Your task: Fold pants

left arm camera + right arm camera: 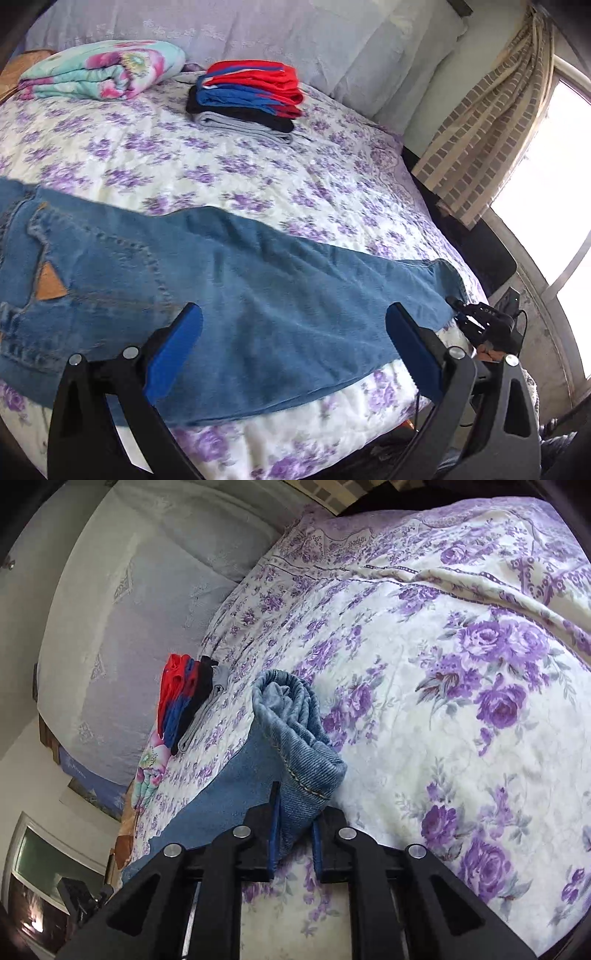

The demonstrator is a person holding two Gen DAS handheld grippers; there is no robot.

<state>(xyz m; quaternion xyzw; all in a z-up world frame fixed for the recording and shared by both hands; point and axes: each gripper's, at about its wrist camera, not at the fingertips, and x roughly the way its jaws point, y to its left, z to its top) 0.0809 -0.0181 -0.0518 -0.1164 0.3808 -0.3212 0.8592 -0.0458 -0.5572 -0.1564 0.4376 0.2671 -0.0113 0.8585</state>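
On the bed (258, 173), right gripper (293, 834) pinches jeans (221, 266) hem.

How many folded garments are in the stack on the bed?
4 visible in the stack, top to bottom: red, blue, black, grey. Thinner pieces may be hidden between.

Left hand-held gripper (293, 325) wide open, right hand-held gripper (294, 812) clamped

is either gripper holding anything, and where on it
The right gripper is shut on the jeans at the leg hem. The left gripper is open above the leg, holding nothing.
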